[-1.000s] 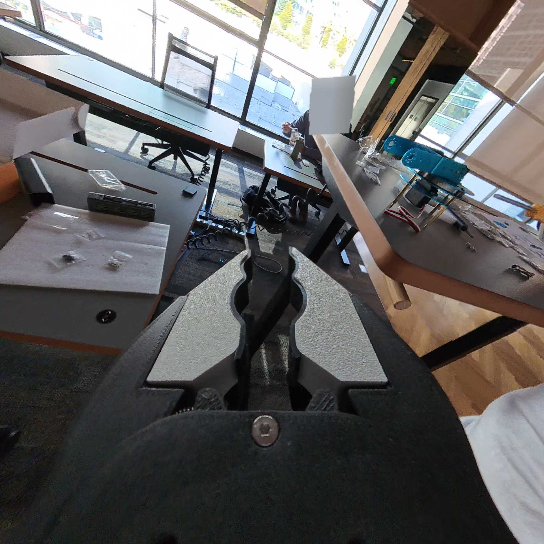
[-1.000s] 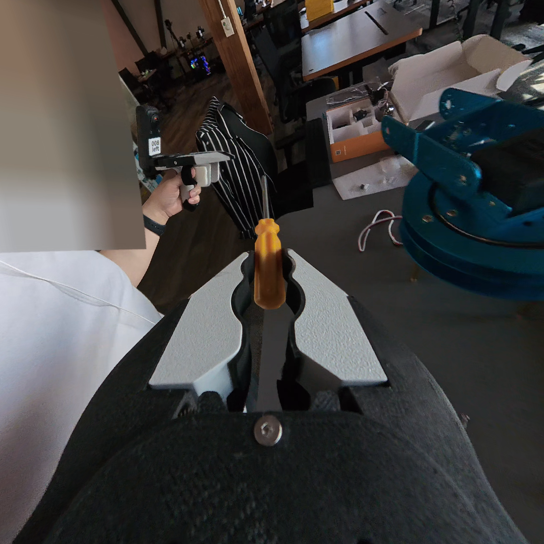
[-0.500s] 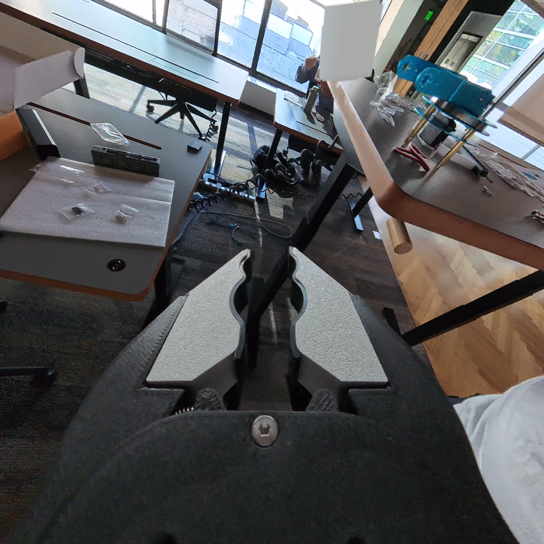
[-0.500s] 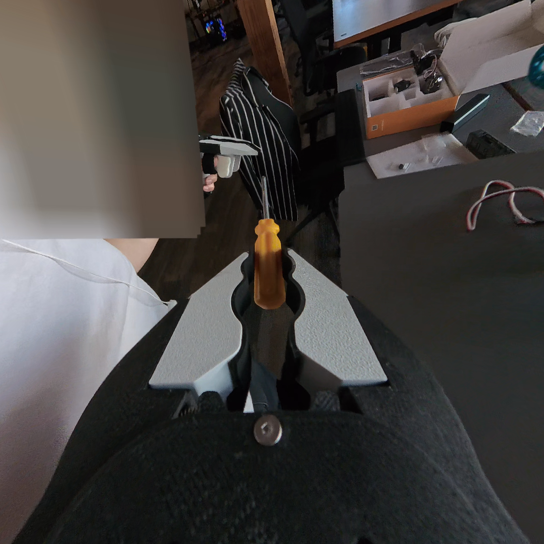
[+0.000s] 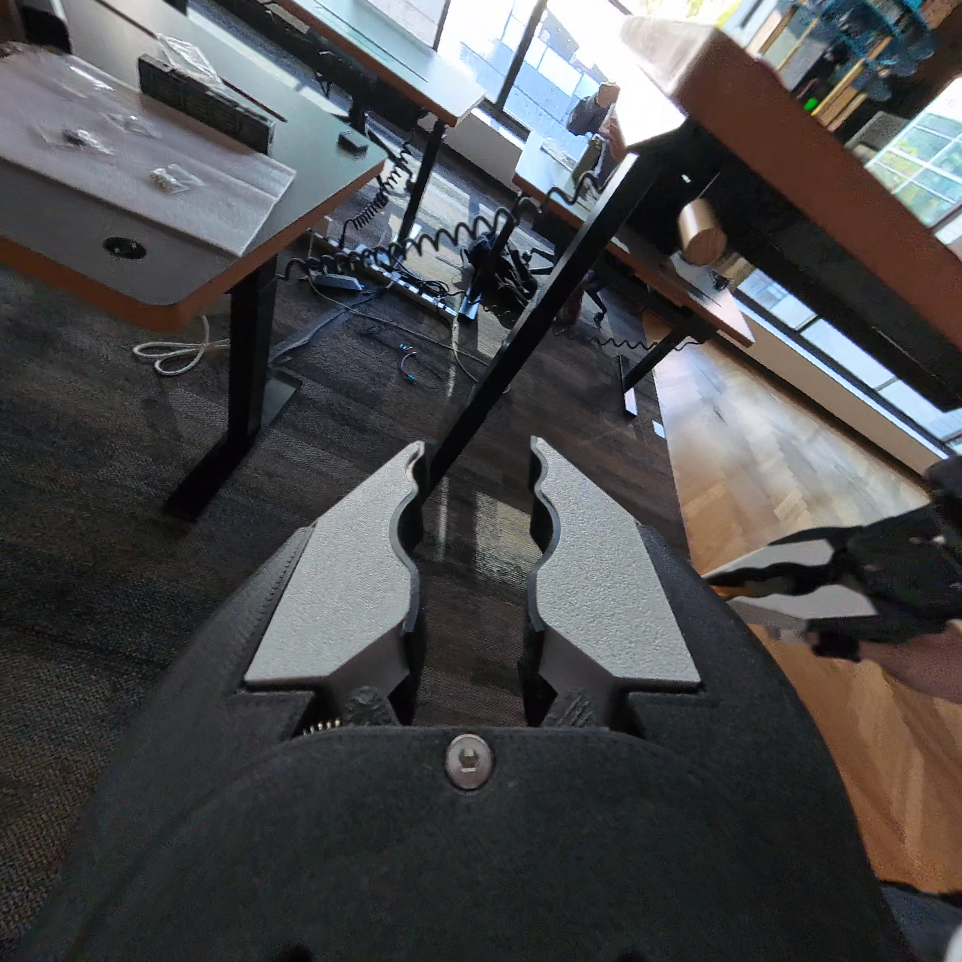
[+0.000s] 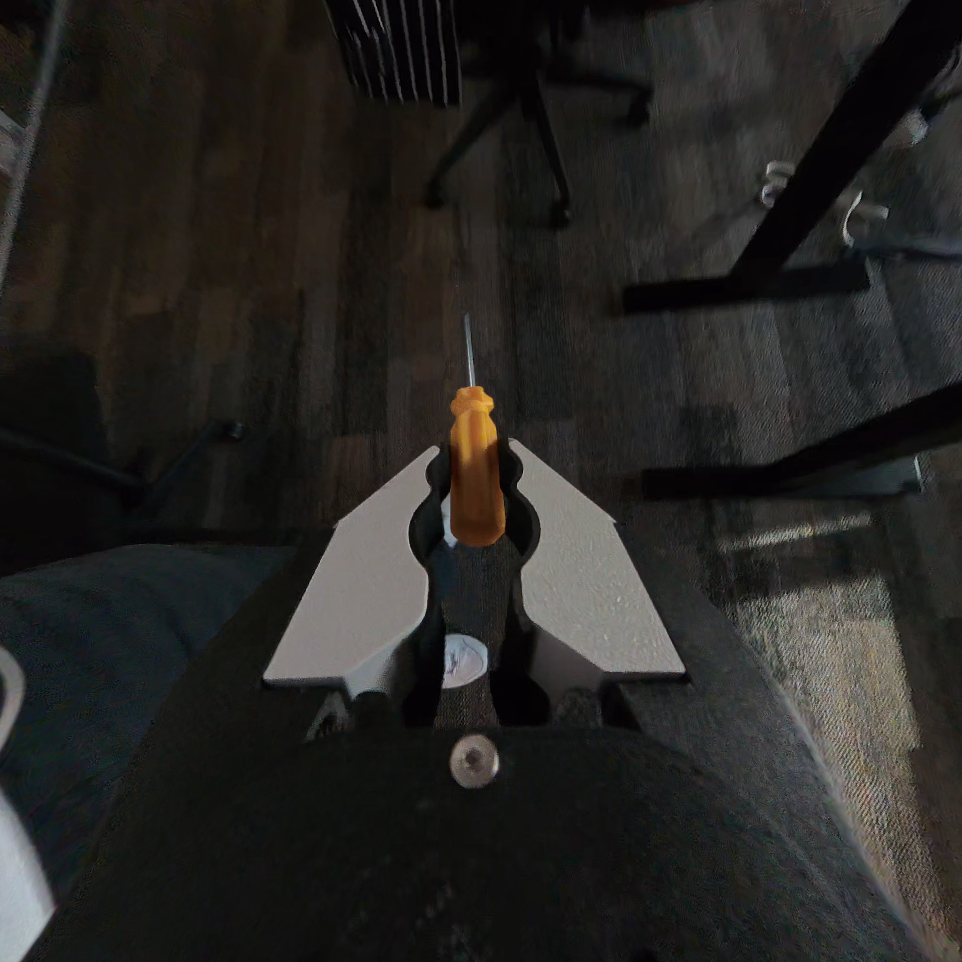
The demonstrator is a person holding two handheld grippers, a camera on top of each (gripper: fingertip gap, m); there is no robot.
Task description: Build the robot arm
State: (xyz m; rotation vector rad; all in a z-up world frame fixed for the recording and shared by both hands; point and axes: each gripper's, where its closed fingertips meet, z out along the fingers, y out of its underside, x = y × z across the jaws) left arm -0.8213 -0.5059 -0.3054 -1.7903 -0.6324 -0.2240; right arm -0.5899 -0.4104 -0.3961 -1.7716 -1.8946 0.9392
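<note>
Open office floor, dark grey carpet [image 5: 104, 468] giving way to light wood flooring [image 5: 770, 468] at the right; large bright windows [image 5: 552, 57] at the far side. Left: grey surface with an orange-brown edge [image 5: 172, 208] on black legs, carrying a white foam sheet [image 5: 156, 172] with small clear bags of parts and a long black rectangular box [image 5: 203, 104] beyond the sheet. Right: second dark surface with a brown rounded edge [image 5: 812, 151], seen from below, its black slanted leg [image 5: 531, 323] running down toward the lens. Between the two, on the floor: black coiled cables [image 5: 416, 244], a white power strip and a loose white cable loop [image 5: 172, 354]. Left hand-held gripper [image 5: 476, 458]: grey textured fingers on a black body, spread apart, nothing between them, held in the air over the carpet. Right hand-held gripper [image 6: 473, 458]: clenched on the handle of a small screwdriver with an orange plastic handle and thin steel shaft [image 6: 475, 479], the shaft pointing forward past the fingertips, over dark floor; the same gripper shows at the right edge of the left wrist view [image 5: 833, 588], just beside the left one. Black surface legs [image 6: 812, 172] and a striped black-and-white garment [image 6: 401, 47] on a chair lie beyond, blurred.
</note>
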